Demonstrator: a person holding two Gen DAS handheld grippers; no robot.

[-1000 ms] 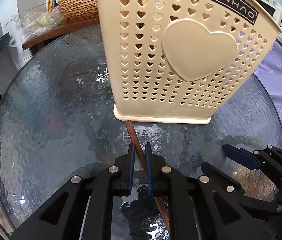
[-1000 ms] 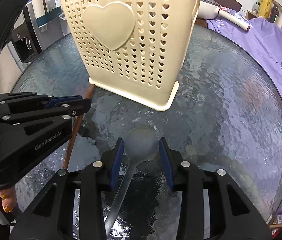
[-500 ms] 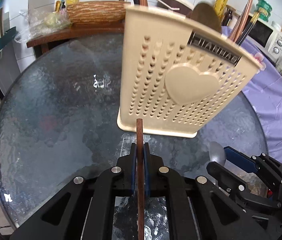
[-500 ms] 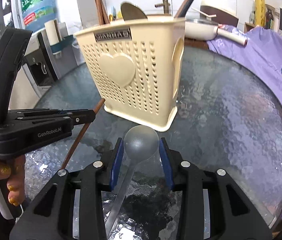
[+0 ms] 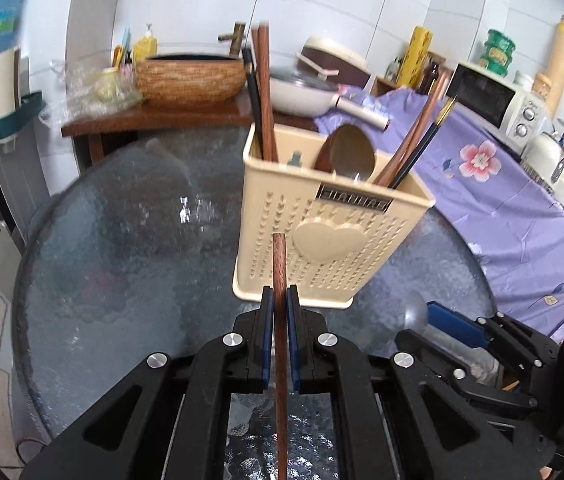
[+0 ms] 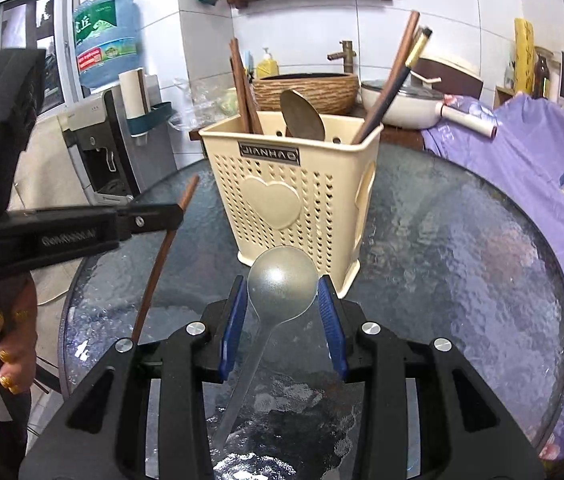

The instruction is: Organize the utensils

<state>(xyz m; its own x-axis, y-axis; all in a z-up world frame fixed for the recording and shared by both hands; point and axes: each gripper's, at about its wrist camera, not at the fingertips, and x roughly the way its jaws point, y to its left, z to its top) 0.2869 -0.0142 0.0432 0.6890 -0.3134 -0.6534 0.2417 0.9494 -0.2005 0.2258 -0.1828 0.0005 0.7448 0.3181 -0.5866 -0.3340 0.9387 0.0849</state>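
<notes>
Your left gripper (image 5: 280, 312) pinches a wooden chopstick (image 5: 279, 276); your right gripper (image 6: 282, 312) clasps a grey spoon (image 6: 282, 276). The holder (image 6: 294, 196), frame centre, already has several utensils; these two remain.

Pretty bright, even daylight. Fisheye bends everything, black corners all round. Glare spots on the glass counter (image 5: 121, 272) toward 6 o'clock, shelf at 12 a bit smeary.

Ahead of my grippers the cream utensil holder (image 6: 294, 200) blocks the straight path. Chopsticks (image 6: 394, 84) lean out at its right corner, more chopsticks (image 6: 243, 88) at its left, a spoon (image 6: 302, 114) between. Bare glass table (image 6: 462, 248) lies open to its right.
</notes>
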